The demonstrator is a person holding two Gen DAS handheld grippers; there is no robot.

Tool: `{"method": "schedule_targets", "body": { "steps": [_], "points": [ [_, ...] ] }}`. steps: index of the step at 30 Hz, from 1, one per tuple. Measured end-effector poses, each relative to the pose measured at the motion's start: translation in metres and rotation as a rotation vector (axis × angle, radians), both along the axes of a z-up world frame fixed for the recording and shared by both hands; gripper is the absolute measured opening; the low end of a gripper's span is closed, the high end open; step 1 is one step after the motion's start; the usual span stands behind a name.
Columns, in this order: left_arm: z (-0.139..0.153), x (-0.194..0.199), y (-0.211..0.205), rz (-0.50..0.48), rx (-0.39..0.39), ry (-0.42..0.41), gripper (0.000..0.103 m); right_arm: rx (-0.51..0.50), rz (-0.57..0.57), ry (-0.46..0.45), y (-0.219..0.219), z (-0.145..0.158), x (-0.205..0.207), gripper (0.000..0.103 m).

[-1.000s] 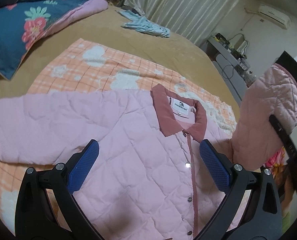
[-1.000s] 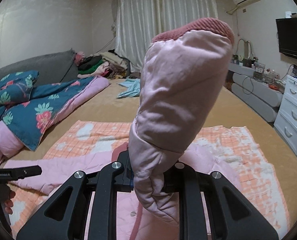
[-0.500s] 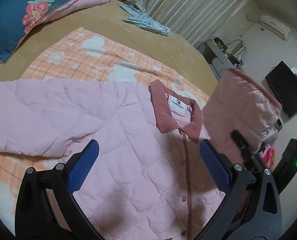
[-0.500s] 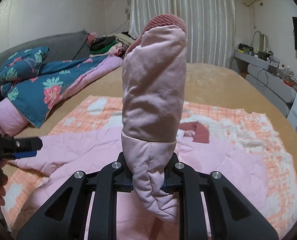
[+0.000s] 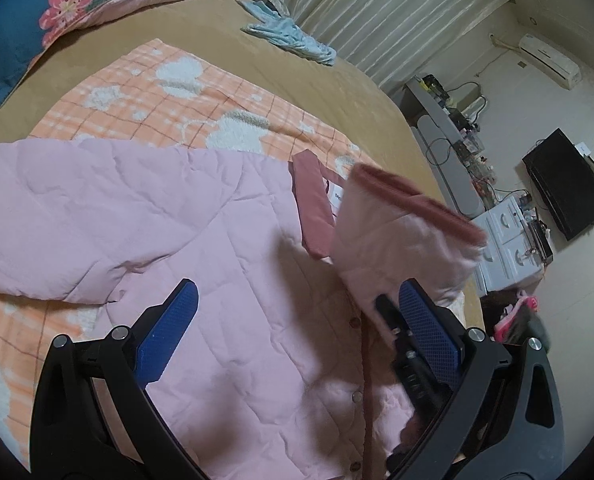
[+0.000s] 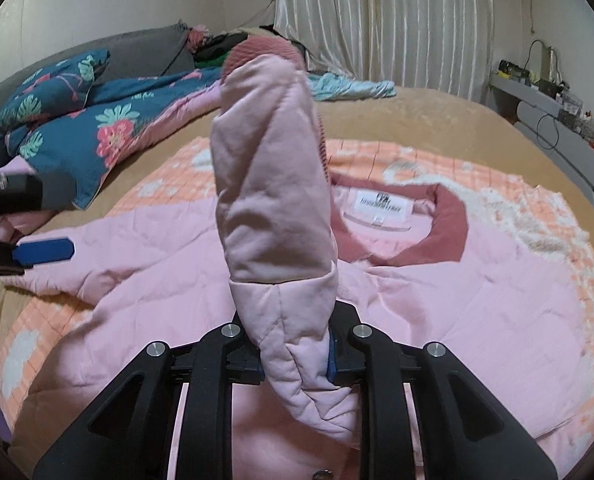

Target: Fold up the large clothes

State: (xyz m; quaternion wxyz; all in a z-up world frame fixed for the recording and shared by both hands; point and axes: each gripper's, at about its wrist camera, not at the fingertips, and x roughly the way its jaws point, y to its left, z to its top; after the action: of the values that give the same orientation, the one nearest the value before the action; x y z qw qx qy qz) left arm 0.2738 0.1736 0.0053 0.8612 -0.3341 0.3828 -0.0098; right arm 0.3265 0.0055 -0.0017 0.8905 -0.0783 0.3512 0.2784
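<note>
The fold is judged to be at its first step. A pink quilted jacket (image 6: 437,280) is laid face up and buttoned on an orange checked blanket (image 5: 145,92), its dusty-rose collar (image 6: 445,216) pointing toward the curtains. The right sleeve (image 6: 269,184) is pinched between the closed fingers of the right gripper (image 6: 295,360) and is held upright above the jacket's chest, beside the collar; it is not yet laid down. The left sleeve (image 5: 57,208) is spread out flat, away from the collar, and looks untouched. Both sleeves and the body folds are therefore judged to be left.

The left gripper (image 5: 297,332) is held with its blue pads (image 5: 169,328) wide apart over the jacket's front, gripping nothing.

Only in the left wrist view are the button placket (image 5: 363,360) below the collar and the full spread of the left sleeve shown, along with the raised sleeve's ribbed cuff (image 5: 417,200) seen from the side. Only in the right wrist view are the clamp on the sleeve, the neck label (image 6: 381,204) inside the collar and the jacket's right shoulder made plain.
</note>
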Motion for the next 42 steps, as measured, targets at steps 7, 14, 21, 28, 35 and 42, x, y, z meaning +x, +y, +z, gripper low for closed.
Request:
{"method": "schedule_targets", "body": {
  "steps": [7, 14, 21, 28, 35, 42],
  "points": [
    [-0.006, 0.002, 0.0, -0.005, -0.034, 0.014, 0.094, 0.002, 0.033, 0.039, 0.008, -0.016, -0.008, 0.028],
    [-0.02, 0.007, -0.004, -0.027, -0.109, 0.044, 0.094, 0.025, 0.095, 0.12, 0.015, -0.025, -0.017, 0.059],
    [-0.045, 0.009, -0.018, -0.062, -0.138, 0.12, 0.094, 0.067, 0.157, 0.181, -0.006, -0.019, -0.043, 0.088],
    [-0.085, 0.005, -0.026, -0.038, -0.175, 0.224, 0.094, 0.091, 0.075, 0.161, -0.073, 0.0, -0.059, 0.088],
    [-0.084, 0.01, -0.045, -0.066, -0.087, 0.197, 0.048, 0.077, -0.105, 0.122, -0.146, 0.004, -0.063, 0.088],
    [-0.047, 0.02, -0.051, -0.083, 0.029, 0.101, 0.015, 0.111, -0.258, 0.126, -0.207, 0.004, -0.057, 0.088]
  ]
}}
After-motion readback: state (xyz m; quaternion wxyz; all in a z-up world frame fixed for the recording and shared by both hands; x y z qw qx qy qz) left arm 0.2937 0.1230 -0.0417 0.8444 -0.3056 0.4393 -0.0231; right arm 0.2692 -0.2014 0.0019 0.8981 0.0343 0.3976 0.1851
